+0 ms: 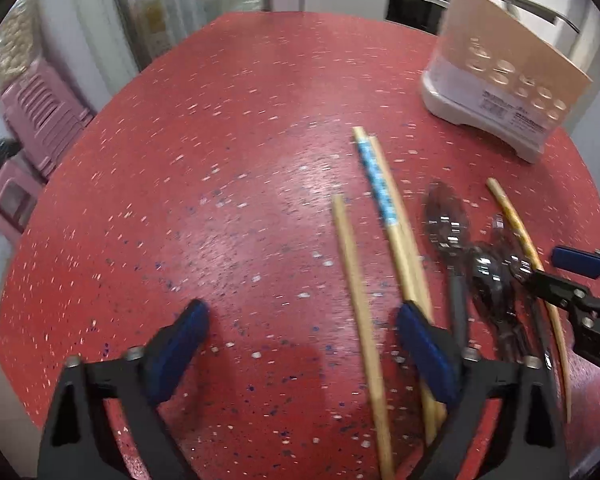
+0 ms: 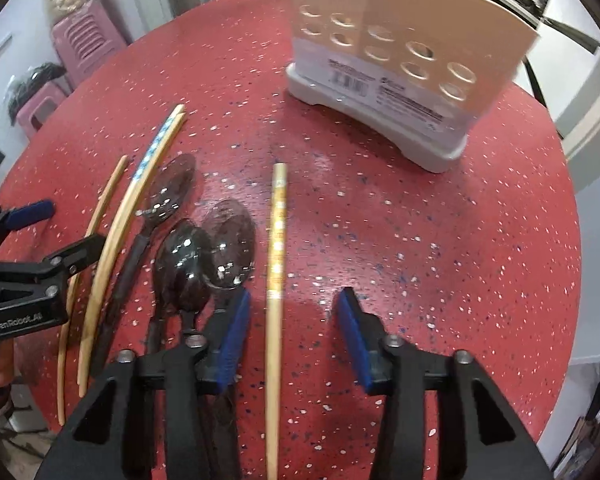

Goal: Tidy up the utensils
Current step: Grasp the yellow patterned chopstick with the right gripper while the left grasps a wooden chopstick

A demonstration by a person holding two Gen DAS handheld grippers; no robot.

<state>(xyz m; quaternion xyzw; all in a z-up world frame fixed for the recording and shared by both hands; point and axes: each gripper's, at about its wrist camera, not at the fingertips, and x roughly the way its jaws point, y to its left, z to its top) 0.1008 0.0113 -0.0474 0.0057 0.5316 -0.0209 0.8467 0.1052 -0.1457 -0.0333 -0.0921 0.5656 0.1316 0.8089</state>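
Several wooden chopsticks and three dark spoons lie on a red speckled table (image 1: 220,160). In the left wrist view, my left gripper (image 1: 302,332) is open, low over the table; a plain chopstick (image 1: 360,308) lies between its fingers, and a blue-patterned chopstick (image 1: 380,184) runs under the right finger. Spoons (image 1: 448,220) lie to the right. In the right wrist view, my right gripper (image 2: 294,332) is open around a gold-patterned chopstick (image 2: 277,264). Spoons (image 2: 232,248) lie at its left finger. A beige and white utensil holder (image 2: 396,64) stands behind; it also shows in the left wrist view (image 1: 500,80).
Pink plastic stools (image 1: 32,120) stand beyond the table's left edge. A kitchen counter and cabinets are behind the holder. The other gripper shows at the edge of each view (image 1: 580,280) (image 2: 32,264).
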